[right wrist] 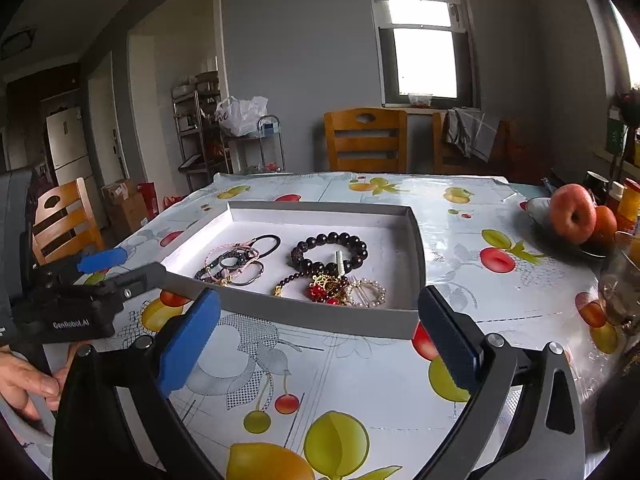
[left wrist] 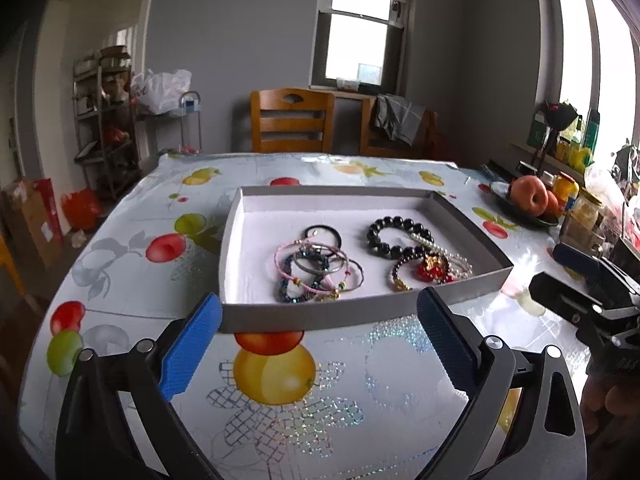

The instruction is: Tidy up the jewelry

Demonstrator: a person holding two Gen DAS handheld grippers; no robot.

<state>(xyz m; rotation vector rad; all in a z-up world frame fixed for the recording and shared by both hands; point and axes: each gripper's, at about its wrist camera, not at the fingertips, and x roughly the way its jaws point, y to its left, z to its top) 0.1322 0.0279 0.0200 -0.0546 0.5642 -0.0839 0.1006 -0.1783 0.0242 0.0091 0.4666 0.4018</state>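
Note:
A shallow grey box with a white lining (left wrist: 248,208) (right wrist: 416,264) lies on the fruit-print tablecloth. In it lie a pile of thin bangles and cords (left wrist: 316,268) (right wrist: 232,264), a black hair tie (left wrist: 322,234) (right wrist: 266,242), a dark beaded bracelet (left wrist: 396,236) (right wrist: 328,252), and red-gold and pearl pieces (left wrist: 434,268) (right wrist: 344,288). My left gripper (left wrist: 320,344) is open and empty, just before the box's near wall. My right gripper (right wrist: 320,340) is open and empty, near the box's near right corner. Each gripper shows in the other's view, the right one (left wrist: 580,280) and the left one (right wrist: 88,280).
A dark plate of apples (left wrist: 528,200) (right wrist: 576,216) and jars (left wrist: 580,204) stand at the table's right edge. A glass (right wrist: 620,292) stands at the right. Wooden chairs (left wrist: 292,120) (right wrist: 364,140) stand behind the table, another (right wrist: 64,220) at the left.

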